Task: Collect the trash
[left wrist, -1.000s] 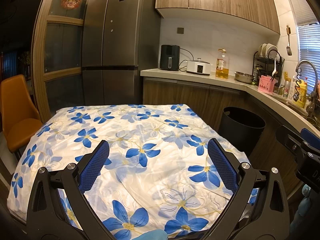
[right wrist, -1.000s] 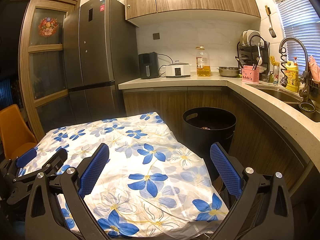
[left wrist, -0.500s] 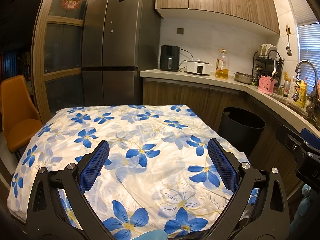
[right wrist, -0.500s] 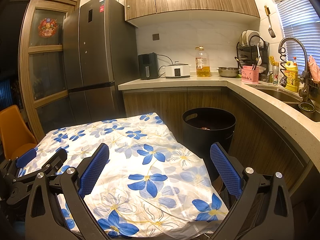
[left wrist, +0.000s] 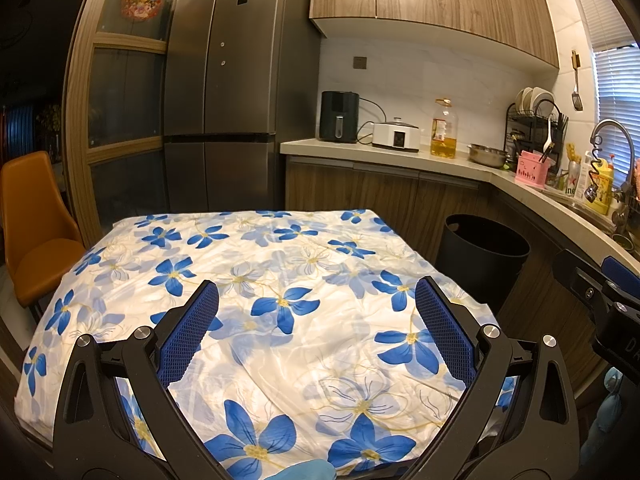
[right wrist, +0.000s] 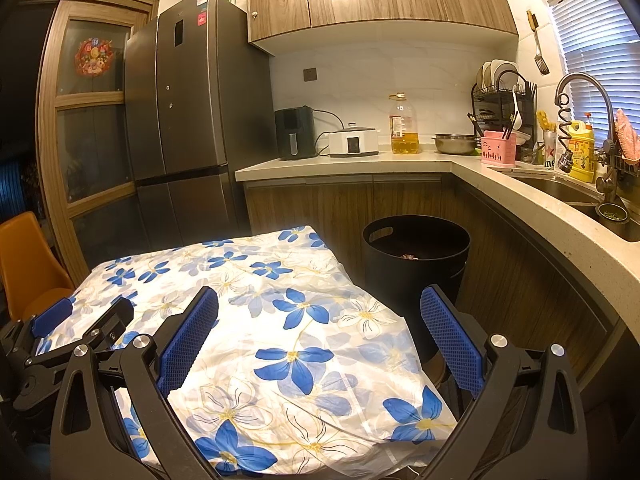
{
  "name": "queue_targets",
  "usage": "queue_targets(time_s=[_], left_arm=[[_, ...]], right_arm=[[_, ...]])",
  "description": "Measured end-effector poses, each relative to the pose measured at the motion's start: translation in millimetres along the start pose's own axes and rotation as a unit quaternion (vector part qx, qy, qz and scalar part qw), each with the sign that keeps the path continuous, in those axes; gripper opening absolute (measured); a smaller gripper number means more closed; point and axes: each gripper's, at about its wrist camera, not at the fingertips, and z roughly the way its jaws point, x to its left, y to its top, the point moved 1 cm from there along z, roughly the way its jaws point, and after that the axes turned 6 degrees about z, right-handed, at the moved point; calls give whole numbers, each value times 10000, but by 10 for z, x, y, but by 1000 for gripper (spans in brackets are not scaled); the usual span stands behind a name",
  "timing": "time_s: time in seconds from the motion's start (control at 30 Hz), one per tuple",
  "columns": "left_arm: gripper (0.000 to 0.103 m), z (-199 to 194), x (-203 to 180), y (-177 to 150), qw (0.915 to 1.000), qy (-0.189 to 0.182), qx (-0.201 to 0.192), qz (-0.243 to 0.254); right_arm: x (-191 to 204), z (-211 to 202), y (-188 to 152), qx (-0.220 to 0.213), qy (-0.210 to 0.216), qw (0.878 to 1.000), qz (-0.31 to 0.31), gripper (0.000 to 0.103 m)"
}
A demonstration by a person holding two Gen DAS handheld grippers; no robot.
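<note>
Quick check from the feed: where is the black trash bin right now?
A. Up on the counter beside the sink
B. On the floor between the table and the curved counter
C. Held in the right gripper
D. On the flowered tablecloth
B: the black trash bin stands on the floor, past the corner of the table and in front of the counter cabinets.

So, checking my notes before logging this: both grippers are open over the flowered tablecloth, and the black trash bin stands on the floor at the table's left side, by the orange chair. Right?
One thing is wrong: the black trash bin stands at the table's right side, by the counter cabinets, as the right wrist view shows. The rest holds.
</note>
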Motion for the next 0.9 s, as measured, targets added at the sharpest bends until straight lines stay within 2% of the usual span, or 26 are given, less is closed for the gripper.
queue_targets(time_s=[0.27, 0.6, 0.77, 0.9], left_arm=[[97, -19, -5, 13, 10000, 0, -25, 8], [97, -44, -22, 3, 9998, -183, -20, -29], [96, -41, -8, -8, 9999, -95, -7, -31], [84, -53, -47, -22, 9999, -95, -1, 67]], right_arm=[[-1, -5, -1, -9, 0, 10000, 8, 97], [-28, -38, 1, -20, -22, 10000, 50, 97], [-30, -33, 4, -8, -31, 10000, 62, 97], [-48, -33, -2, -4, -52, 9999, 93, 97]])
